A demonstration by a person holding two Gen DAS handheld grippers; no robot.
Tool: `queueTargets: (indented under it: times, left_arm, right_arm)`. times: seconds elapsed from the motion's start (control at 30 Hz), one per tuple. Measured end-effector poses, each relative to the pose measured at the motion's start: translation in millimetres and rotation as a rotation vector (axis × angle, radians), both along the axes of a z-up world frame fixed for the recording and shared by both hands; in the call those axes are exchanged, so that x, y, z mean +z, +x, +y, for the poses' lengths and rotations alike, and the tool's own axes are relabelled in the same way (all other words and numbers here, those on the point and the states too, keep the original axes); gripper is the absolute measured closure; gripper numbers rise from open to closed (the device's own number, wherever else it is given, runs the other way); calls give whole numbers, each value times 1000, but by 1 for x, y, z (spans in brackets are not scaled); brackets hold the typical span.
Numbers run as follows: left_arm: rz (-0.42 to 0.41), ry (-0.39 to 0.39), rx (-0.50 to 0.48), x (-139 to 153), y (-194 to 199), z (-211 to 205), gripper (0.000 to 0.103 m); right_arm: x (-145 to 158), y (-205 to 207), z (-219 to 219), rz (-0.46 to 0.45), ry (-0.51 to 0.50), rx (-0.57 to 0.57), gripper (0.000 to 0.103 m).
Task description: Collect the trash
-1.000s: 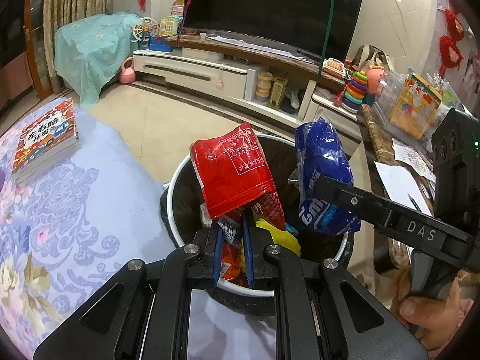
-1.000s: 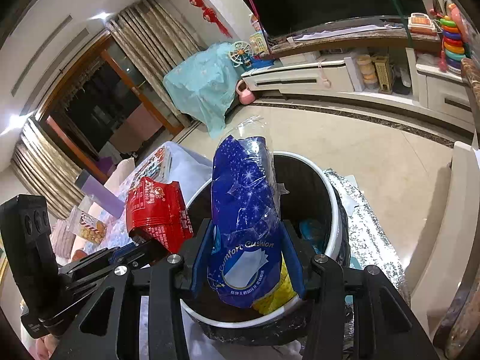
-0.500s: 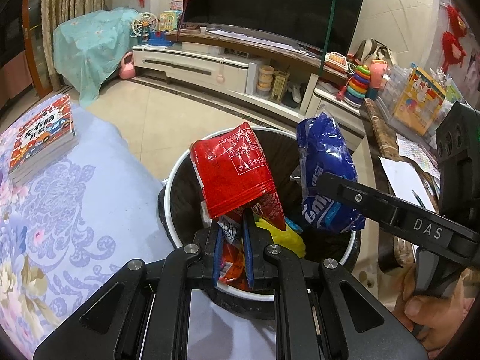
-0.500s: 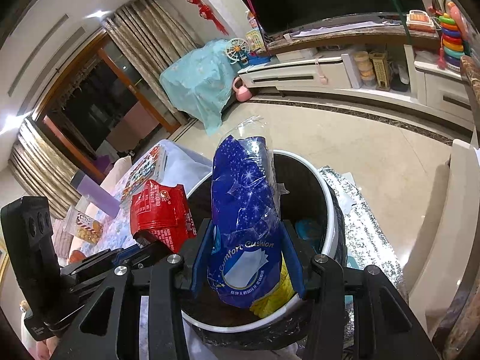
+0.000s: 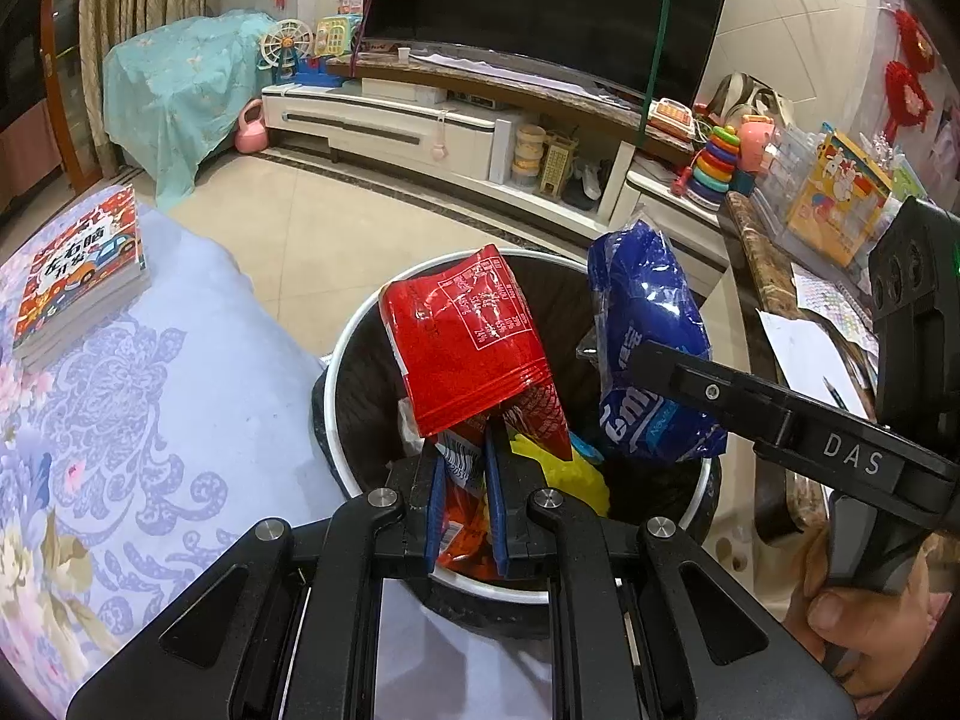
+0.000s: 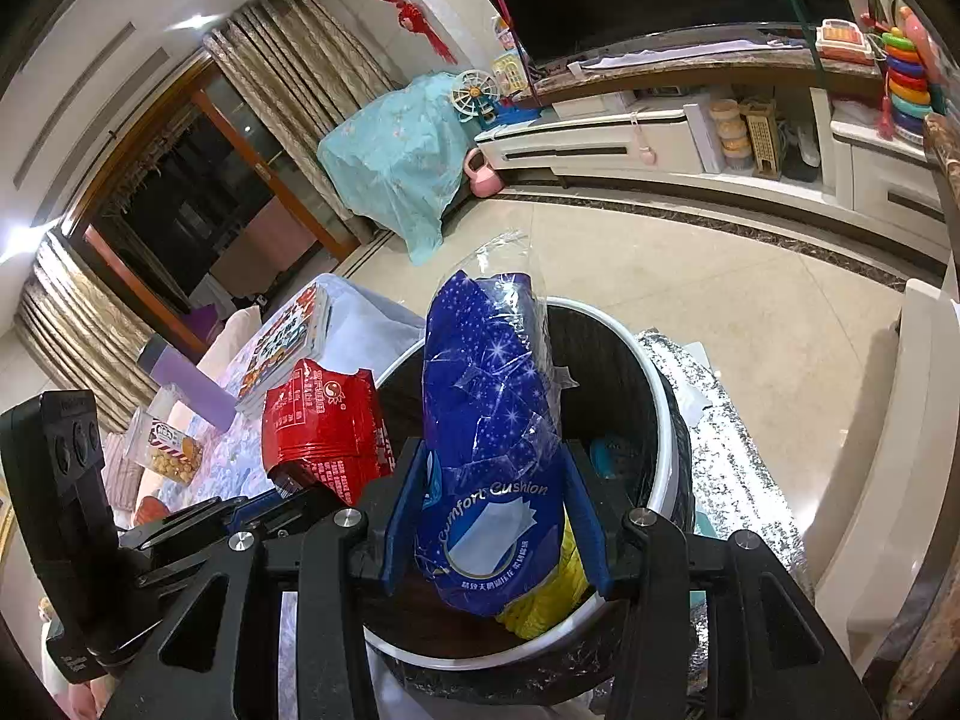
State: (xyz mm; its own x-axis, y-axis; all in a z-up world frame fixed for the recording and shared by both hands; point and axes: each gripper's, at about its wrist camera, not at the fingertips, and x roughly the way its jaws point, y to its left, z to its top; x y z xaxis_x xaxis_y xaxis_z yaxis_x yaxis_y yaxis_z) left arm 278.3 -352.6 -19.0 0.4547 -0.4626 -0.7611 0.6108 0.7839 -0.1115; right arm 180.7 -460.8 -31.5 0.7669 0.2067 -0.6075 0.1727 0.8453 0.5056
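A round bin (image 5: 354, 336) with a white rim and black liner stands on the floor below both grippers; yellow and teal trash (image 5: 570, 468) lies inside. My left gripper (image 5: 462, 468) is shut on a red snack bag (image 5: 468, 348), which sticks up over the bin's mouth. My right gripper (image 6: 495, 516) is shut on a blue tissue pack (image 6: 492, 420), held upright over the same bin (image 6: 654, 372). In the left wrist view the blue pack (image 5: 648, 336) hangs right of the red bag, with the right gripper's finger across it. The red bag (image 6: 324, 420) shows left in the right wrist view.
A table with a floral lilac cloth (image 5: 150, 396) lies left of the bin, with a stack of books (image 5: 78, 264) on it. A snack jar (image 6: 165, 444) and a purple box (image 6: 192, 378) stand further along. A TV stand (image 5: 420, 120) runs behind; a desk with papers (image 5: 804, 348) is right.
The view over the bin has shifted slightly, so the bin sits a little lower in the left wrist view. Both grippers keep their holds on the red bag and the blue pack.
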Motion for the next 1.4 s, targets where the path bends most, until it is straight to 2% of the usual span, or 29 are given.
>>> queueTargets:
  times: [0.3, 0.4, 0.43, 0.5, 0.77, 0.9, 1.1, 1.17, 1.4]
  left_arm:
    - [13, 6, -2, 0, 3, 1, 89]
    - [9, 3, -3, 3, 3, 3, 79]
    - [4, 4, 0, 4, 3, 4, 74]
    - [-4, 4, 5, 5, 2, 7, 70]
    - [-21, -1, 47, 8, -5, 31, 63]
    - [-24, -36, 77, 13, -17, 53, 58]
    - [-45, -117, 134, 18, -51, 93, 42]
    - [-53, -138, 158, 17, -63, 105, 35]
    - [-61, -183, 212, 11, -97, 144, 27]
  right_arm:
    - [0, 1, -1, 2, 1, -1, 54]
    - [0, 1, 0, 5, 5, -2, 47]
    - [0, 2, 0, 7, 8, -4, 38]
    - [0, 1, -2, 6, 19, -12, 28]
    - [12, -10, 1, -25, 14, -22, 26]
    - [14, -20, 4, -35, 23, -27, 16]
    - [14, -47, 18, -41, 32, -46, 2]
    - [13, -57, 24, -33, 30, -59, 1]
    - [8, -94, 55, -39, -35, -82, 0]
